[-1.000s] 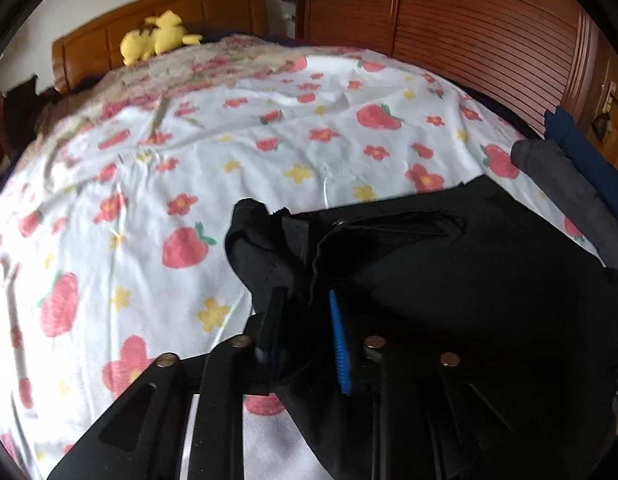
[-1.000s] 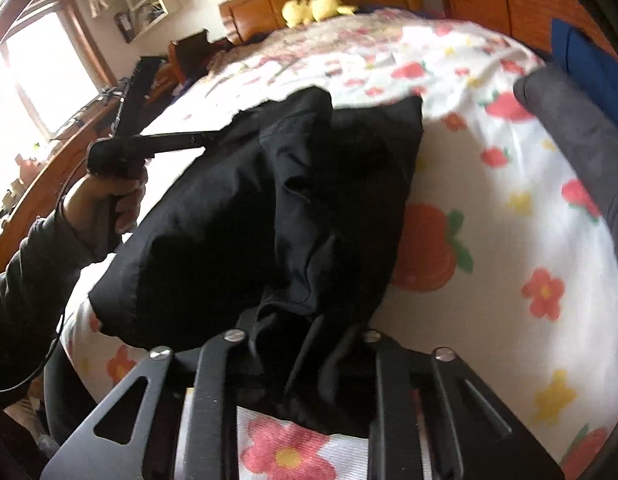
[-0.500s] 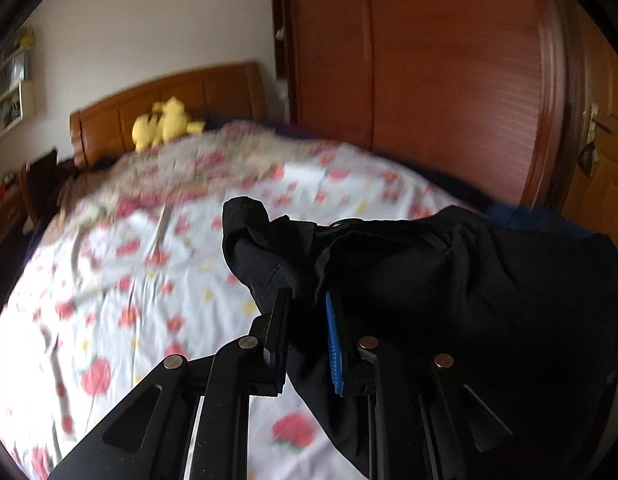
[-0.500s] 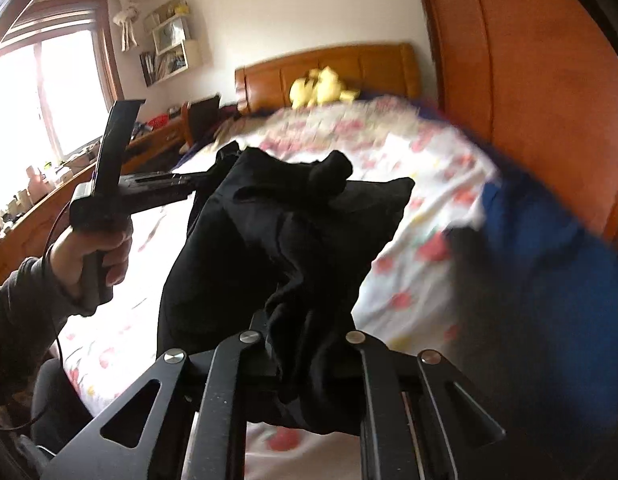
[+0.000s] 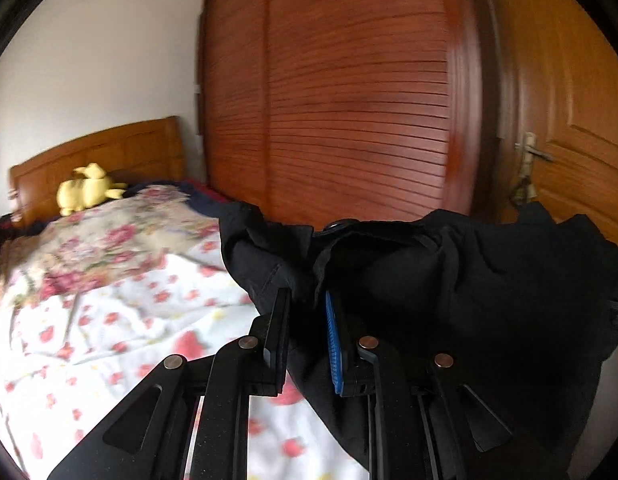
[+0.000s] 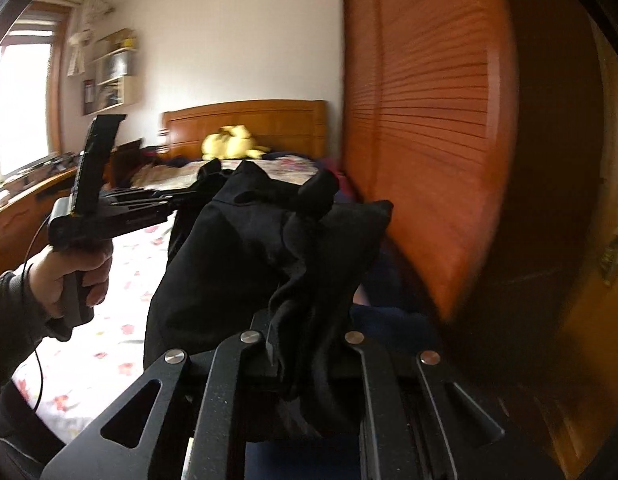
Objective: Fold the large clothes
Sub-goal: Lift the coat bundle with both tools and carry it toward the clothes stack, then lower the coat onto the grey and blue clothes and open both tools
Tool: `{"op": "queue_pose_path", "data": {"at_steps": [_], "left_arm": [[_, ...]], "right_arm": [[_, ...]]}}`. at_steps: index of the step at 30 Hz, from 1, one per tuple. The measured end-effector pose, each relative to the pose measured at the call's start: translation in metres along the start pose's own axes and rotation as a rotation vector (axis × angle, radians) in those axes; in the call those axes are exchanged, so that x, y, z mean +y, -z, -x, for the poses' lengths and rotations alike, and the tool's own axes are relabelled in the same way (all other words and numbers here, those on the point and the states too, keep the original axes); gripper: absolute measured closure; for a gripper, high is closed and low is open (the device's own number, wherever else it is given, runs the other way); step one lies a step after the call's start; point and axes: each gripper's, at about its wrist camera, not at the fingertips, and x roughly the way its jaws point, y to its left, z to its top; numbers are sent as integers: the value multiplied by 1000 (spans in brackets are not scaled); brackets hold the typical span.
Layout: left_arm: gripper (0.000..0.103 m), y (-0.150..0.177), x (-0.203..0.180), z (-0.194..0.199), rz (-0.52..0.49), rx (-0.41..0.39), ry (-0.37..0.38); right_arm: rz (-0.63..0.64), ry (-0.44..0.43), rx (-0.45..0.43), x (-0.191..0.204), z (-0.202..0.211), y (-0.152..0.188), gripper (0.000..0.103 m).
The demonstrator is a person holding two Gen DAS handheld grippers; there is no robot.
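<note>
Black garment [image 5: 489,300] held in the air between both tongs, above the bed [image 5: 109,320]. Left tongs [image 5: 307,312] clamped on a bunched edge, cloth spreading right of them. Right tongs [image 6: 305,340] have just been closing, fabric pinched between the fingers and draping over them. Person's hand [image 6: 69,276] grips the left tool's handle. Yellow plush [image 5: 85,194] far ahead by the headboard; wardrobe [image 5: 349,100] beyond the garment.

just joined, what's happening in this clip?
A person holds handheld tongs in each hand, both clamped on one black fabric garment. The left tongs and right tongs hold it up above the floral-sheeted bed, bunched between them. No fold made yet.
</note>
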Motion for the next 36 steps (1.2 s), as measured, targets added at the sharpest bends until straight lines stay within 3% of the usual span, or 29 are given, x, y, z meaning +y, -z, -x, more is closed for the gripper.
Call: {"op": "queue_pose_path", "data": {"at_steps": [5,10,13,15,17,20,21,25,30,36], "left_arm": [[85,8,-15,-32,-24,38,31],[81,28,-11,-67,-23,170,33],[77,36,-4,-71,-76,182,-10],[75,41,-1,-67,-91,176,-11],[75,44,-1,-61,-101,164,-9],[73,51,-13,-51,-122,131,9],[69,54,-10,-41,-132,114,15],[61,71,-15,-4,-147,57,41],[50,92,-6,41,-144,20,69],[31,109,9,92,-111,-12,116]], "right_arm": [[-70,86,41,-49,9,21,91],[-117,163,104,-72,-6,49,83],[-117,218,134,-75,-13,59,67],[-127,254,136,-82,-13,61,47],[-109,357,110,-90,-1,57,32],[-94,411,59,-94,13,43,31],[-95,411,45,-92,17,39,31],[-68,263,-24,-66,19,17,31],[-46,149,59,-41,-17,15,31],[-120,228,213,-72,-47,55,33]]}}
